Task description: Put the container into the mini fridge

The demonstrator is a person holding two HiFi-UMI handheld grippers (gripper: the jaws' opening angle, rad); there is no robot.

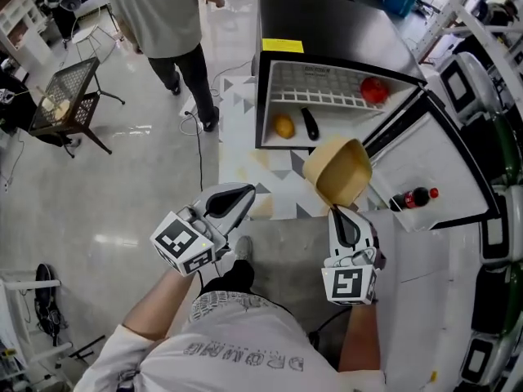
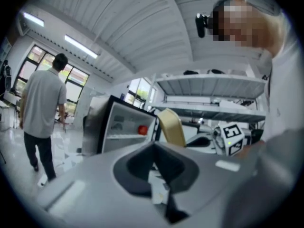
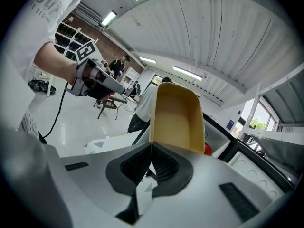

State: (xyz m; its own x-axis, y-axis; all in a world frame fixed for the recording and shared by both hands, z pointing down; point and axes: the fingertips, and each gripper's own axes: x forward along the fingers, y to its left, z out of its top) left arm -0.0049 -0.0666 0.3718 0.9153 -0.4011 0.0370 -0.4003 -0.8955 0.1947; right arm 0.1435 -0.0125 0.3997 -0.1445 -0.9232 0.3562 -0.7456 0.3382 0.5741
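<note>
Container (image 1: pixel 339 170) is off the floor, pinched by its rim in your right claw (image 1: pixel 340 211), and sits at mid-frame just in front of the open mini fridge (image 1: pixel 343 31), not yet inside it. Your left claw (image 1: pixel 248 190), at lower left, is closed on nothing. What remains, I judge, is to carry the container in onto the white shelf (image 1: pixel 327 84) and release it.

There's the pale tan container (image 1: pixel 339 170), the black mini fridge (image 1: pixel 343 31) white inside with a yellow label (image 1: pixel 283 46) on top, a red round thing (image 1: pixel 374 90) and an orange fruit (image 1: pixel 283 126) in there, grey-and-white triangles on the floor mat (image 1: pixel 237 109), and black-and-white square markers on the pale grey left gripper (image 1: pixel 248 189) and right gripper (image 1: pixel 341 212).
</note>
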